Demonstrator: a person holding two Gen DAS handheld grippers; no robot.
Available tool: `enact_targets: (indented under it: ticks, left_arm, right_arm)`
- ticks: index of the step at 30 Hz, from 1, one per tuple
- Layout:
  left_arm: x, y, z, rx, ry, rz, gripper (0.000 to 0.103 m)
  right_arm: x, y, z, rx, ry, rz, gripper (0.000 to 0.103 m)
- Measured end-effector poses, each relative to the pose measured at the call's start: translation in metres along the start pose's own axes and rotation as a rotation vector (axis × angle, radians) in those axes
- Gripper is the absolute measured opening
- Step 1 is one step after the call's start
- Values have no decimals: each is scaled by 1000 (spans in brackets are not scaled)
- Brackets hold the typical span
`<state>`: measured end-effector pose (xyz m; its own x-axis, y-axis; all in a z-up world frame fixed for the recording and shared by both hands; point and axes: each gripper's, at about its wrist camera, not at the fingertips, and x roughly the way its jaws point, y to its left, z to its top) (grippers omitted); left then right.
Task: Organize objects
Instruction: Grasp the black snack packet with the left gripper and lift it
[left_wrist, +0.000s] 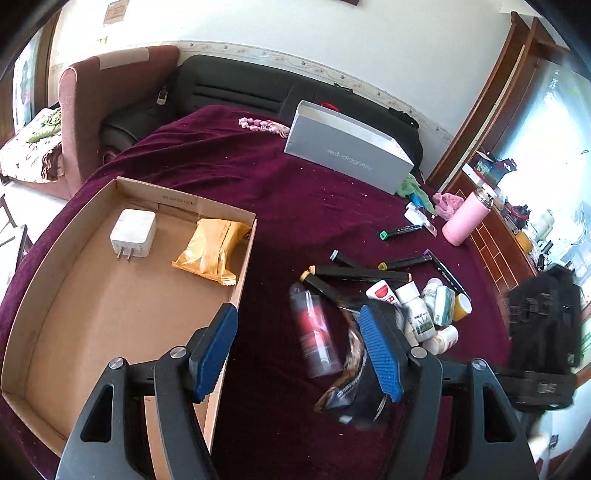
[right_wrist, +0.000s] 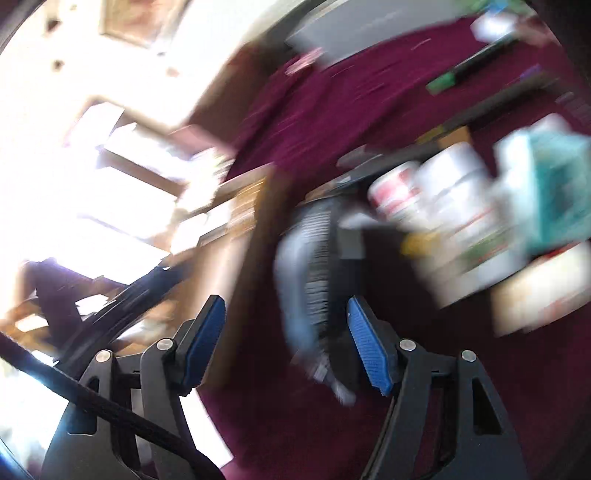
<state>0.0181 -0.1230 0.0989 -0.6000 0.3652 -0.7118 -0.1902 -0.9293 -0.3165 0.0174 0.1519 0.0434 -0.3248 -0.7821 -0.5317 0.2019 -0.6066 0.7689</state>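
An open cardboard box (left_wrist: 122, 306) sits on the maroon cloth at left, holding a white charger (left_wrist: 133, 232) and a yellow packet (left_wrist: 210, 247). My left gripper (left_wrist: 299, 350) is open and empty, above the box's right wall and a blurred red-labelled clear bottle (left_wrist: 314, 328). A dark snack packet (left_wrist: 354, 380) lies by its right finger. Medicine bottles (left_wrist: 421, 314) and black markers (left_wrist: 362, 273) are piled beyond. My right gripper (right_wrist: 284, 343) is open and empty; its view is heavily blurred, showing a dark packet (right_wrist: 314, 280) and the bottles (right_wrist: 450, 206) ahead. The right gripper appears at right in the left wrist view (left_wrist: 543, 332).
A grey shoe box (left_wrist: 351, 147) stands at the back of the table. A pink flask (left_wrist: 467, 218), a green-capped marker (left_wrist: 400, 230) and small cloths lie at the right. A black sofa and a maroon armchair (left_wrist: 96, 107) stand behind.
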Motion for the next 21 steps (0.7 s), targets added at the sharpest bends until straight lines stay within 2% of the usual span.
enact_targets:
  ticks: [2,5,7,9,12,15,18,21]
  left_arm:
    - [4,-5,-2,13,15,-14,63]
    - [10,-28,-7,83,35,-52,63]
    - [14,-47,-10,131,47,-68,63]
    - [17,-58,-12,139,51,-85,63]
    - [22,-63,-16,165,56,-86,63]
    - [40,-78,-31,310,91,-42,63]
    - [53,-90,-46,391,135,-45,63]
    - [65,-108,-58,485,130,8,63]
  right_arm:
    - [-21,4,-7,-20,-68,-42,69]
    - [-64,-12,-14,28,-204,-198,69]
    - [-84,-24,-19,71,-264,-282,69]
    - [-93,-34,-19,117,-292,-368,69]
    - [-92,-41,-23,146,-287,-475,69]
    - [-81,-32,-34,109,-268,-454,69]
    - [-77,-22,-37,81,-271,-440,69]
    - [-78,-20,-39,81,-275,-427,69]
